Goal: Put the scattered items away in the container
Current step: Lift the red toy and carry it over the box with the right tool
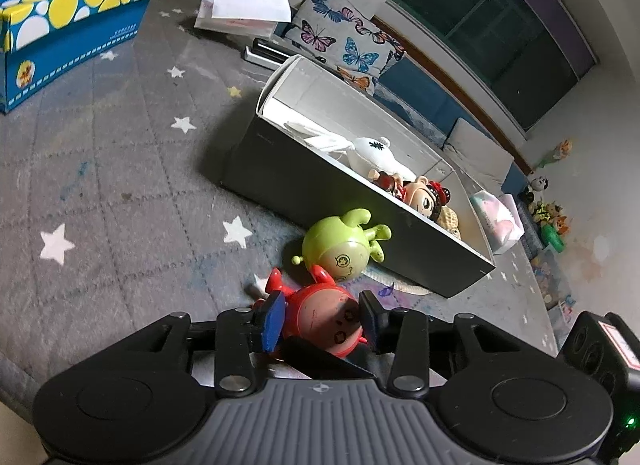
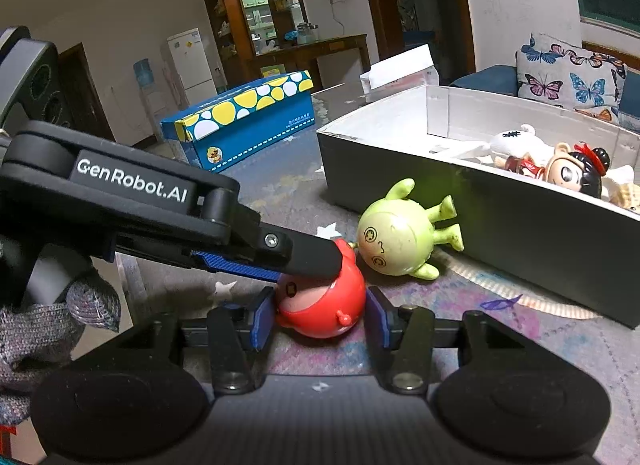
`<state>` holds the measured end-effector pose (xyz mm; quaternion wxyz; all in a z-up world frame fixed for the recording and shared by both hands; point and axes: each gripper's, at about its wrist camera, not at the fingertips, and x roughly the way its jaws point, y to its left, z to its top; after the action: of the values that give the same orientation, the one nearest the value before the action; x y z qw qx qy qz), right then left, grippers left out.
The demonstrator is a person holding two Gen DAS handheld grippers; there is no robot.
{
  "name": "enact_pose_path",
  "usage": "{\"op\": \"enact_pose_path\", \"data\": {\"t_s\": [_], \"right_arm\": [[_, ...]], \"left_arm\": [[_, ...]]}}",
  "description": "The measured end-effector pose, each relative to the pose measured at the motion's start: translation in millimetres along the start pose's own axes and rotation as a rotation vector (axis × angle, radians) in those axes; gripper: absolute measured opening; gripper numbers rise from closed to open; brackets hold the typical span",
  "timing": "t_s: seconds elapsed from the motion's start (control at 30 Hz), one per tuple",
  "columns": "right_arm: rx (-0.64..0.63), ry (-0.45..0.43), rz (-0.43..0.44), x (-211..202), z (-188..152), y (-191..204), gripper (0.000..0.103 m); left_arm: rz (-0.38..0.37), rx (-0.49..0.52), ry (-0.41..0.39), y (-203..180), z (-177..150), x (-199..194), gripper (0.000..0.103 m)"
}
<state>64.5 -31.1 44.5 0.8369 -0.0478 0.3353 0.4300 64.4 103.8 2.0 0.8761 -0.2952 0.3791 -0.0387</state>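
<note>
Right wrist view: "GenRobot.AI" marks the left gripper (image 2: 320, 265), jaws apart; right gripper (image 2: 320, 315) clamps the glossy round red toy (image 2: 320, 305) beside the grey box (image 2: 520, 225).

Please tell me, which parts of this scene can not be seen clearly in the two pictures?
- Underside of the round red plastic toy: both views, it lies on the mat.
- Right end of the open grey cardboard box: right wrist view, cut off by the frame edge.
- Beige item beside the big-headed doll: left wrist view, the box wall hides it.
- Small toys by the far wall: left wrist view, too small.
- Print on the blue dotted carton: too small.
</note>
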Motion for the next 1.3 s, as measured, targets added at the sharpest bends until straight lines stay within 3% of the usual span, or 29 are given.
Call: {"op": "enact_pose_path", "data": {"t_s": [0.37,0.73,1.03,1.3], "right_arm": [[-0.036,-0.042,-0.004,-24.2,4.3,8.4,0.049],[-0.072,-0.147,-0.044,-46.9,45.0,0.2,0.049],[-0.089,-0.192,-0.089,-39.9,83.0,-18.0,0.049],[-0.047,-0.171,-0.119,-7.7,117.7,-47.8,0.049]], "left_arm": [[-0.012,0.021,-0.033,-17.9,-0.3,-21.5,0.043],[-0.06,0.079,-0.118,-47.9,36.0,-32.7,0.043],[-0.091,0.105,-0.147,-58.3,77.6,-16.2,0.043],[-0.102,0.113,-0.133,-51.7,119.8,22.2,0.043]]}}
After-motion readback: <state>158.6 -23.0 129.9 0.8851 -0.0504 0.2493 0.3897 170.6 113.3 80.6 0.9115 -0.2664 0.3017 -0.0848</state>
